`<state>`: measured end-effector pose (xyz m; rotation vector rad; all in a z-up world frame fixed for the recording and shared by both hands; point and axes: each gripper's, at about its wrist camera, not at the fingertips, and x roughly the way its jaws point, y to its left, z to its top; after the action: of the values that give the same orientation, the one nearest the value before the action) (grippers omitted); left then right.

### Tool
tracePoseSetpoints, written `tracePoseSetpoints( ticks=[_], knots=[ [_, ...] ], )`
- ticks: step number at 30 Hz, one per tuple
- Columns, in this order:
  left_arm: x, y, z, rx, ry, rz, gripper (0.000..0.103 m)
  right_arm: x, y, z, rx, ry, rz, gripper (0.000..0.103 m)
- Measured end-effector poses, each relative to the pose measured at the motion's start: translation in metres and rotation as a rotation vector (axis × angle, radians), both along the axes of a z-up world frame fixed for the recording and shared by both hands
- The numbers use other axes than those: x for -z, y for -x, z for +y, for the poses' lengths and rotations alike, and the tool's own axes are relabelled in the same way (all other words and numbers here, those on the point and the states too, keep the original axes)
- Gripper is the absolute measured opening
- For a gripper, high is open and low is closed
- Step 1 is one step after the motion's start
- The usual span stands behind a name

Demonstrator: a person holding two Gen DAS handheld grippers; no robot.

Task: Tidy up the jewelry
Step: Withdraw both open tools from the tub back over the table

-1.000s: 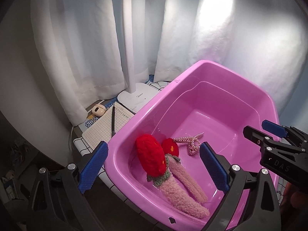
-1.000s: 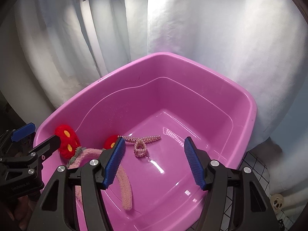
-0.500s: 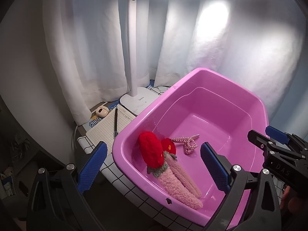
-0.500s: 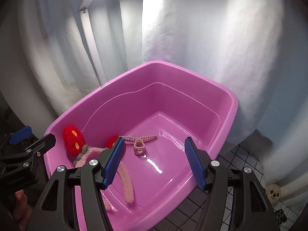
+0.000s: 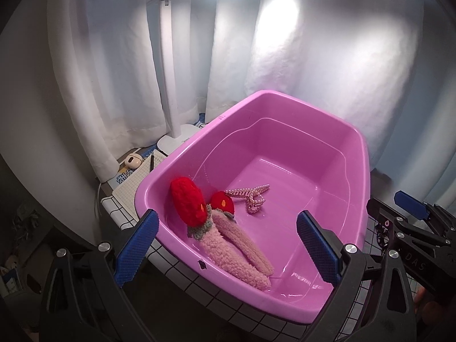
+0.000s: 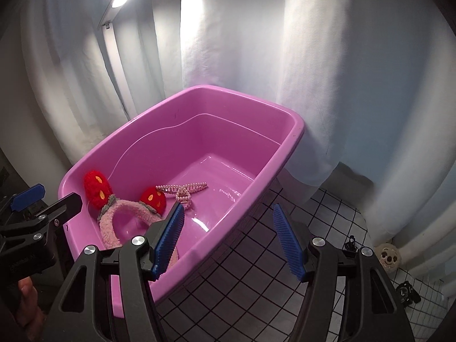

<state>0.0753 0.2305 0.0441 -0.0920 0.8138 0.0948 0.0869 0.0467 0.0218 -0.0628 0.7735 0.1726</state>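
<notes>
A pink plastic tub stands on a gridded cloth. Inside it lie a fuzzy pink headband with red strawberry ears and a pearl hair claw clip. My left gripper hangs open above the tub's near rim, nothing between its blue pads. My right gripper is open too, over the tub's right rim and the cloth, holding nothing. Each gripper shows at the edge of the other's view: the right gripper, the left gripper.
A white desk lamp stands left of the tub with a notebook and pen and a small earbud case. White curtains hang behind. On the cloth at right lie a skull-faced trinket and small dark items.
Both grippers have drawn back and slightly up from the tub, so more of its rim and the cloth shows. Both stay open. The headband and clip lie unmoved.
</notes>
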Motion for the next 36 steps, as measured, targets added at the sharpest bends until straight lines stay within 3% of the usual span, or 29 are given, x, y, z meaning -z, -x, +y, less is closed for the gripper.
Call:
tracePoseSetpoints(
  ticks=[36],
  knots=[
    [0.004, 0.059, -0.124, 0.287, -0.001, 0.044, 0.095, 0.015, 0.135, -0.118, 0.285, -0.049, 0.008, 0.062]
  ],
)
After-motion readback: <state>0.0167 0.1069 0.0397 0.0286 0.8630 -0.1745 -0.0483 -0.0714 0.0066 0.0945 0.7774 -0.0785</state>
